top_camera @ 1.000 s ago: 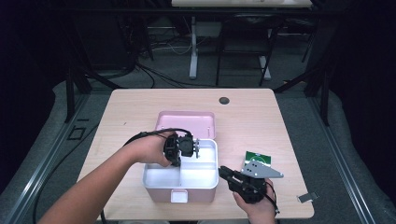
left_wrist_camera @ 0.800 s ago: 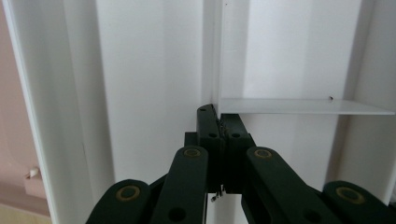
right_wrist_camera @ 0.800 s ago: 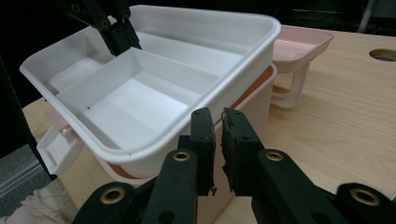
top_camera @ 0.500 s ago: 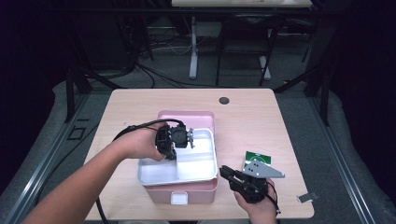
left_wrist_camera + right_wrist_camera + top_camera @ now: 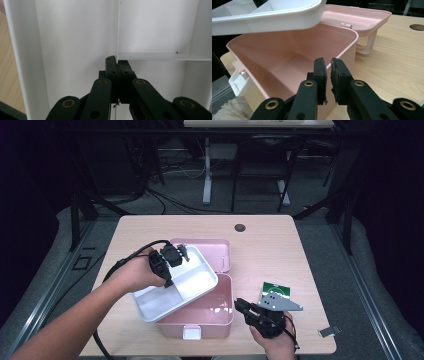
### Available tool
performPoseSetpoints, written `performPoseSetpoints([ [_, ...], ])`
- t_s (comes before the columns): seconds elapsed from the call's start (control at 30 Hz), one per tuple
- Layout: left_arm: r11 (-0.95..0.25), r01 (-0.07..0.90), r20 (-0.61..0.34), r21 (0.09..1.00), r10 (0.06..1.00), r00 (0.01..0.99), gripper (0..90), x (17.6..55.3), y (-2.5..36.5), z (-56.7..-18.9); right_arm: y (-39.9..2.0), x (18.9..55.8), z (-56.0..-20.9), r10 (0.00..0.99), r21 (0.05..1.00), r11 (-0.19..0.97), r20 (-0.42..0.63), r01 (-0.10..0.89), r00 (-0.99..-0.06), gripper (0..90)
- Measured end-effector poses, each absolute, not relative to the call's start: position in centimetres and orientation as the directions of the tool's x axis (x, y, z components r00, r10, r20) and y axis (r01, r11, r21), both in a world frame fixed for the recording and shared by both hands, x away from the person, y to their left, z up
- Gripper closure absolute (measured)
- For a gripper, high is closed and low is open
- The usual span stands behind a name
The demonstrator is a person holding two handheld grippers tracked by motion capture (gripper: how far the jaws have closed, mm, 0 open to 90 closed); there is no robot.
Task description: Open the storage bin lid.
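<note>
High view: the left gripper (image 5: 172, 256) holds the white tray (image 5: 195, 287) tilted above the open pink box (image 5: 210, 315), its jaws pinched on the tray's thin divider (image 5: 117, 30). Right gripper view has the right gripper (image 5: 328, 75) with jaws pressed on the box's near wall (image 5: 348, 53), while the lid (image 5: 220, 251) lies open behind on the table (image 5: 300, 250).

A lab or recording room; dark surround, cables (image 5: 165, 200) on grey floor, metal rails (image 5: 60, 270) framing the table (image 5: 280, 245)

Black linked-arm tongs (image 5: 117, 65) with brass-ringed pivot screws, trailing a black cable (image 5: 131, 257).
</note>
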State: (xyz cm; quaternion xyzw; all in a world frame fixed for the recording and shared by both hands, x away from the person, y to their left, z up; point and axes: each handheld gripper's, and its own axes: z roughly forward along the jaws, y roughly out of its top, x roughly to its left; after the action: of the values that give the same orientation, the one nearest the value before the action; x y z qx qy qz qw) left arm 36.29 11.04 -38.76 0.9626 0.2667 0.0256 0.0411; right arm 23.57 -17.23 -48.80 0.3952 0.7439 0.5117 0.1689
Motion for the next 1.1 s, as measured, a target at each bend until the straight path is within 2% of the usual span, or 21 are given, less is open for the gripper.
performPoseSetpoints([
  [0.73, -0.704, 0.703, 0.035, 0.095, 0.709, 0.705, 89.1, 37.7, 23.2, -40.0, -16.9, 23.6, -48.9, 0.762, 0.894, 0.165, 0.152, 0.416, -0.630, 81.8],
  [1.1, -0.659, 0.746, 0.028, 0.097, 0.751, 0.659, 89.1, 37.5, 26.4, -40.6, -16.9, 23.6, -49.0, 0.762, 0.893, 0.171, 0.149, 0.417, -0.631, 81.7],
])
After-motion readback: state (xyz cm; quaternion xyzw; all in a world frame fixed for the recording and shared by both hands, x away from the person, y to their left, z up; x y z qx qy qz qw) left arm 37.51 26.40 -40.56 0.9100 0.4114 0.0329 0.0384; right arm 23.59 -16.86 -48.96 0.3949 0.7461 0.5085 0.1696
